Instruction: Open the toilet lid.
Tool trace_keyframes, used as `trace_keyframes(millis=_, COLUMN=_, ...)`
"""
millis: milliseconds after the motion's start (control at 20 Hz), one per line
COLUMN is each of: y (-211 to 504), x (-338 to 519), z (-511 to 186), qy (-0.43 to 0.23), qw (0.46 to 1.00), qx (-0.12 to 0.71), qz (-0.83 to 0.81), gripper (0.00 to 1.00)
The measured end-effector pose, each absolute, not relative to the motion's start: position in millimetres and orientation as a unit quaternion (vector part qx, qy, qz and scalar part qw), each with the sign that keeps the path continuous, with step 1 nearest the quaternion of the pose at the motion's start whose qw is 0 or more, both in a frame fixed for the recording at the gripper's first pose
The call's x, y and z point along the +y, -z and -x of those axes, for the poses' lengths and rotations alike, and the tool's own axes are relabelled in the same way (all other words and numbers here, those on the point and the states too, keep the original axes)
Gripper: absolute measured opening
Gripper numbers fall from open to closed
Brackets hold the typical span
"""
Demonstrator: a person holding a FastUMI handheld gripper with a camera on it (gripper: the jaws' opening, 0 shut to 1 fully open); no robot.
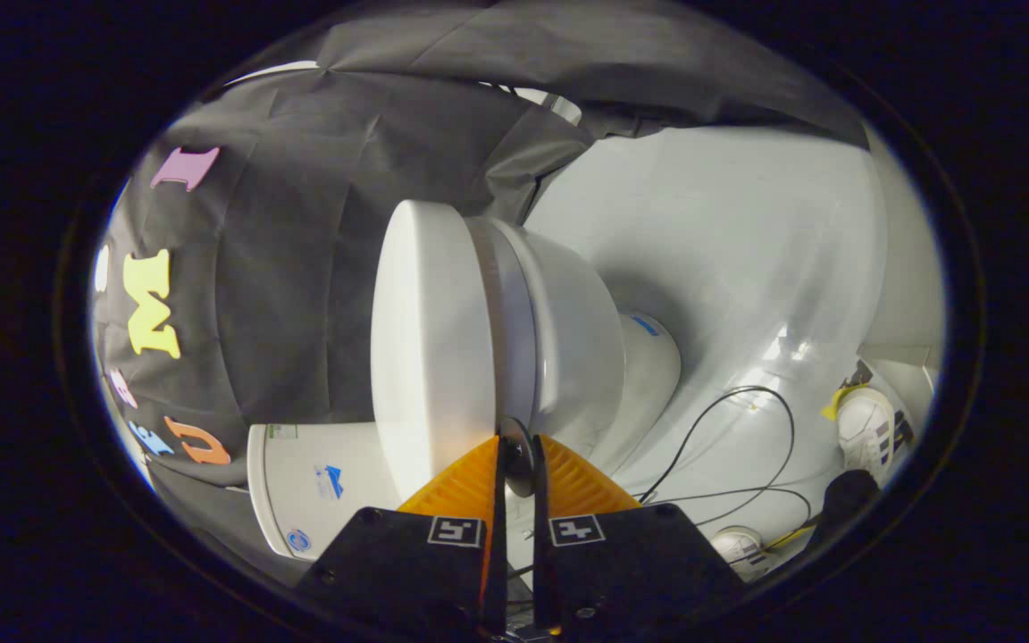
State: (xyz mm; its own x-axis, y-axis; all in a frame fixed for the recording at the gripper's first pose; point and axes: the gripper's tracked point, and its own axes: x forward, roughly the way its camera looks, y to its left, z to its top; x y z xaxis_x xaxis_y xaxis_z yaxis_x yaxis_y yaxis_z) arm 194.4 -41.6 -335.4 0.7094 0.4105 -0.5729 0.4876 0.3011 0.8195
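The white toilet appears turned on its side in the gripper view. Its lid (430, 339) lies down flat against the seat and bowl (568, 330), and the tank (318, 487) sits behind, against the black cloth wall. My gripper (516, 451) is at the lid's front rim, where lid and seat meet. Its fingers stand almost together, with a small dark round piece (519, 457) at the rim pinched between their tips. The left finger overlaps the lid's edge and the right finger overlaps the bowl's side.
Black cables (747, 429) loop over the glossy white floor (747, 268) beside the bowl. A person's white shoes (872, 424) (738, 545) stand on that floor near the cables. Black cloth (300, 268) hangs behind the toilet.
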Motion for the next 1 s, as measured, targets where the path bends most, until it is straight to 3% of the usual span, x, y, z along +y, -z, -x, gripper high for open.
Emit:
trace_keyframes(millis=150, y=333, x=-39, z=-194, qy=0.039, qw=0.698, qx=0.391, qz=-0.599, gripper=0.12)
trace_keyframes(millis=1000, y=283, x=-34, z=-199, qy=0.031, qw=0.759, qx=0.34, qz=-0.554, gripper=0.07)
